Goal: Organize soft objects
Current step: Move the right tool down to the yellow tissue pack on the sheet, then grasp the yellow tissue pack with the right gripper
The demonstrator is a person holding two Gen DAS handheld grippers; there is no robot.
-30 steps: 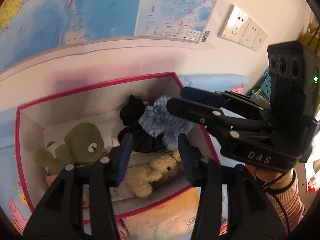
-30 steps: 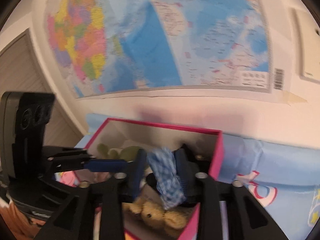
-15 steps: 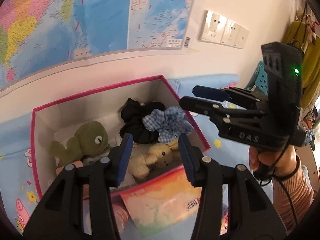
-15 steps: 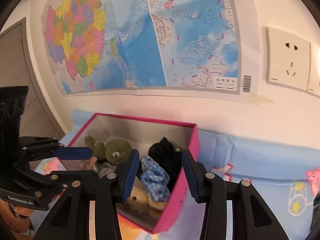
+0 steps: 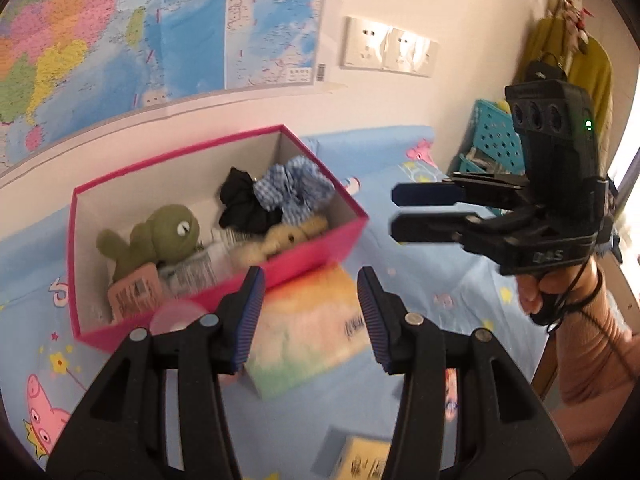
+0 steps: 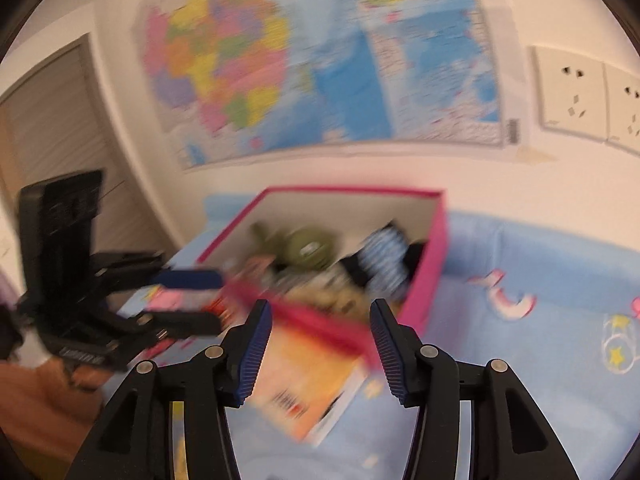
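Jaws of the left gripper (image 5: 310, 314) stand partly apart with nothing between them; the ribbed blue pads (image 5: 251, 314) touch no object. Below the gap lies a rainbow-coloured flat packet (image 5: 308, 332) on the light-blue cartoon-print bedsheet (image 5: 436, 280). The right gripper (image 6: 320, 350) is likewise parted and empty, its jaws having just been opening wider; seen from the left wrist view it hangs in the air to the right of the box, held by a hand (image 5: 538, 298) in a salmon ribbed sleeve (image 5: 596, 356).

The pink-walled open cardboard box (image 5: 320, 254) sits on the sheet against the wall, ahead of both grippers and apart from them. Inside:
- olive-green plush frog (image 5: 160, 238) at the left side;
- black fabric scrunchie (image 5: 242, 204) and blue-and-white gingham scrunchie (image 5: 296, 188) in the far right corner, touching each other;
- cream fuzzy plush bear (image 5: 276, 240) in front of the scrunchies, against the near wall;
- paper tags and labels on the floor of the box.

Right wrist view is motion-blurred; box contents there are only roughly legible. A coloured wall map (image 5: 160, 28) hangs above the box.
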